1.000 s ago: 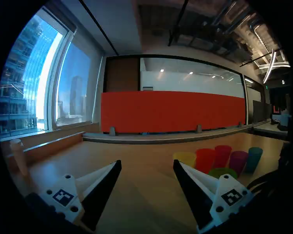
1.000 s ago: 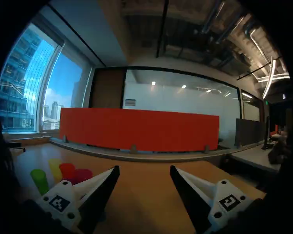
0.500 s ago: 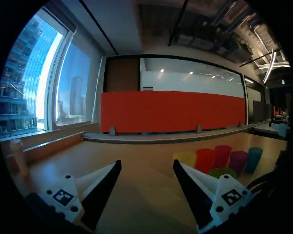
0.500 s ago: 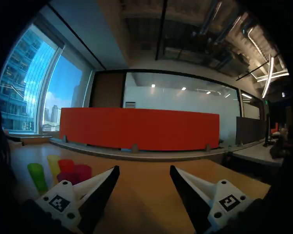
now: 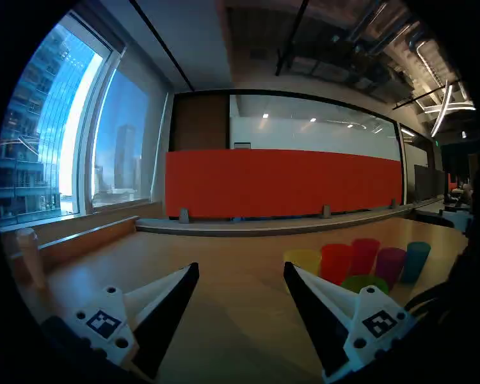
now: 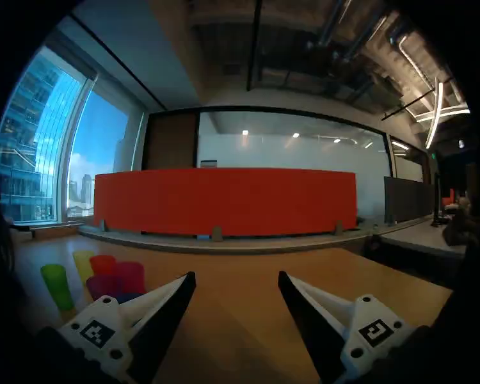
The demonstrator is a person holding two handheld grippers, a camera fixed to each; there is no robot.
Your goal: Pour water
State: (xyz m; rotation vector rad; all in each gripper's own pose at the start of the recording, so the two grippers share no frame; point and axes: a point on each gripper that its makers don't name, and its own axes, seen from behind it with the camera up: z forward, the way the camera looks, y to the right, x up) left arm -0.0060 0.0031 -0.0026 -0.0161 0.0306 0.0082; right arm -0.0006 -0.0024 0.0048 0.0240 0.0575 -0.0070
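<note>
Your left tongs (image 5: 240,267) are spread wide apart with nothing between them, hovering low over the wooden table (image 5: 233,326). The cups (image 5: 363,256) are bunched up just ahead, off to the right of the right-hand finger. There's a yellow cup (image 5: 302,259), a red cup (image 5: 336,261), a pinkish-red one, a magenta cup (image 5: 390,264) and a teal cup (image 5: 417,258) in a rough row. A green cup (image 5: 361,282) sits in front, partly hidden by the finger. Way over at the left edge a tall peach container (image 5: 30,256) stands alone by the window (image 5: 67,147), well apart from the bunch.

Your right tongs (image 6: 236,276) are open too, and empty, over the same table. In the right gripper view the bunch sits at lower left, beside the left finger. The green one stands a bit apart on the outside. The yellow, red and magenta ones and a purple cup (image 6: 101,286) are packed close together.

Can't tell if any cup has water in it. A red partition (image 5: 278,182) runs along the table's far side.
</note>
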